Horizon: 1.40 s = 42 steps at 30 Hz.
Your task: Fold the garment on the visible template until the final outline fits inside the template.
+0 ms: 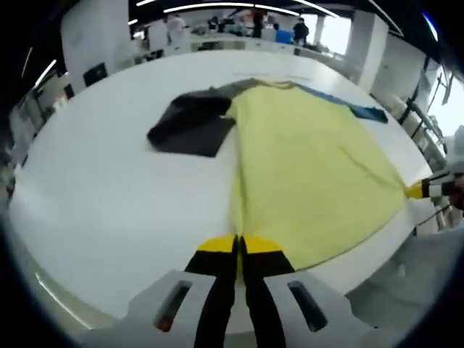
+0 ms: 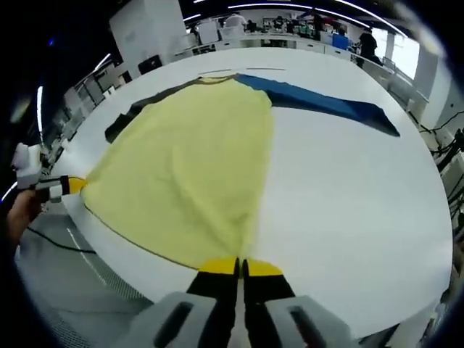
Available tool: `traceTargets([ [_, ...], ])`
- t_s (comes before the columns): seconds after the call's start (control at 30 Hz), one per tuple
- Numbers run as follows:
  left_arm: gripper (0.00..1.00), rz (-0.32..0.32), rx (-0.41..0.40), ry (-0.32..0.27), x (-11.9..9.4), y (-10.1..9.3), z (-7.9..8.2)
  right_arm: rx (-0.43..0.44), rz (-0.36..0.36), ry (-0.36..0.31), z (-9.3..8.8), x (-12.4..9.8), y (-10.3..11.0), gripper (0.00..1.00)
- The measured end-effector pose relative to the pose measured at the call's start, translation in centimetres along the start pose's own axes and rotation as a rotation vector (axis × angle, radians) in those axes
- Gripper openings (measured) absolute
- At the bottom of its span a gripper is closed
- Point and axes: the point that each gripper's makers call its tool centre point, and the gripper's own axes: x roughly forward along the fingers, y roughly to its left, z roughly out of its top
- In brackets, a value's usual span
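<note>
A yellow garment point(image 1: 304, 152) with a dark grey sleeve point(image 1: 192, 125) and a blue sleeve point(image 1: 362, 110) lies spread on the white table point(image 1: 109, 188). My left gripper point(image 1: 238, 250) is shut on one corner of the near hem. At the right edge of the left gripper view, the right gripper point(image 1: 424, 190) pinches the opposite hem corner. In the right gripper view, my right gripper point(image 2: 241, 268) is shut on the garment point(image 2: 196, 159) at its hem corner, and the left gripper point(image 2: 61, 186) grips the far corner at the left. The blue sleeve point(image 2: 326, 101) stretches away to the right.
The round table edge point(image 1: 362, 261) runs just under the hem. Desks, monitors and standing people point(image 1: 299, 30) fill the room behind. Cables point(image 2: 51, 243) lie on the floor below the table edge. A hand point(image 2: 18, 210) holds the left gripper.
</note>
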Motion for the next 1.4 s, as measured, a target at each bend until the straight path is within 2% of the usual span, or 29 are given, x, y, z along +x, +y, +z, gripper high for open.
traceTargets([
  [0.07, 0.00, 0.013, 0.020, 0.027, 0.0, 0.1, -0.6, -0.004, -0.004, 0.004, 0.0, -0.1, -0.1, 0.00],
  [0.17, 0.00, 0.002, -0.013, 0.048, 0.4, 0.5, -1.3, -0.003, -0.003, 0.001, 0.0, -0.4, -0.2, 0.00],
  [0.43, 0.00, -0.009, 0.007, 0.057, 0.2, 0.1, -1.5, 0.007, -0.004, -0.002, -0.1, -0.4, -0.5, 0.00],
  [0.77, 0.00, 0.014, 0.035, 0.070, -0.3, 1.0, -1.7, 0.002, 0.003, 0.004, -0.3, -0.4, -0.6, 0.00],
  [0.83, 0.00, 0.026, 0.028, 0.074, -0.6, 1.4, -1.8, -0.001, 0.005, 0.005, -0.3, -0.4, -0.6, 0.00],
  [1.03, 0.00, 0.004, 0.000, 0.069, -0.9, 1.7, -2.2, 0.014, 0.032, -0.011, -0.3, -0.4, -0.5, 0.00],
  [1.2, 0.06, -0.029, 0.012, 0.061, -0.6, 1.5, -2.5, 0.065, 0.030, -0.049, 0.3, -0.9, -1.1, 0.12],
  [1.3, 0.05, -0.023, 0.046, 0.085, -0.3, 1.4, -3.0, 0.109, 0.039, -0.084, 1.1, -1.4, -1.3, 0.19],
  [1.4, 0.05, -0.025, 0.038, 0.097, 0.0, 1.4, -3.2, 0.135, 0.041, -0.114, 1.8, -1.8, -1.7, 0.23],
])
